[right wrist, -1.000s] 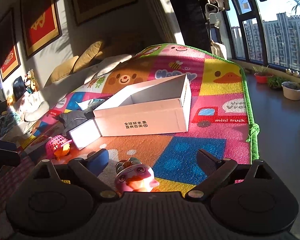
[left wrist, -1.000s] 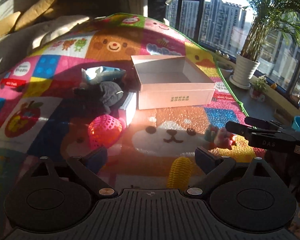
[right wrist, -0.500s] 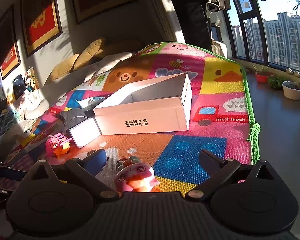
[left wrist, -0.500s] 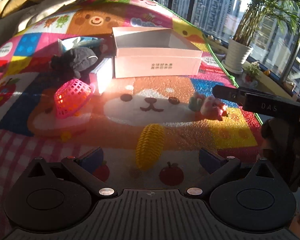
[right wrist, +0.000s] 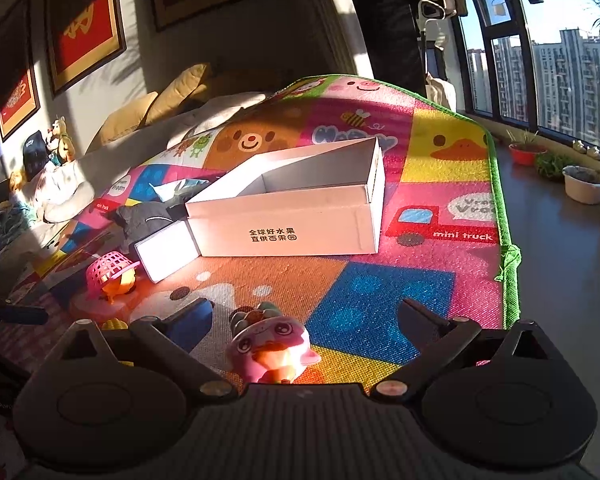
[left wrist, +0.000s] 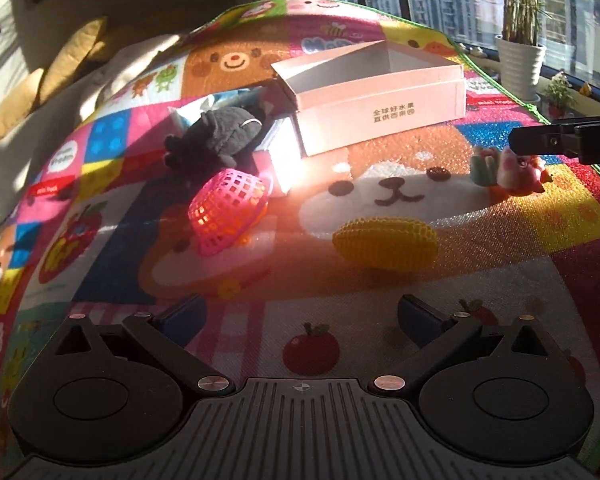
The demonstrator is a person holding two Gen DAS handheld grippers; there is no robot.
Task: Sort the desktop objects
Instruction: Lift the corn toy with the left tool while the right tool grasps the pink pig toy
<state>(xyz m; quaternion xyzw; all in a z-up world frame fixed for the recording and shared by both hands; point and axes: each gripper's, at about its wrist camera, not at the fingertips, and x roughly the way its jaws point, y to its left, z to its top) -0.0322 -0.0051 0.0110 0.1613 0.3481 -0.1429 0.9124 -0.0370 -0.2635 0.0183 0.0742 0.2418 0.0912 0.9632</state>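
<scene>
Both tools hang with fingers spread and nothing in them, the left tool (left wrist: 300, 316) short of the yellow corn toy (left wrist: 385, 243) on the play mat (left wrist: 380, 320), the right tool (right wrist: 306, 318) straddling the pink figurine (right wrist: 272, 350) before the open white box (right wrist: 292, 216).
</scene>
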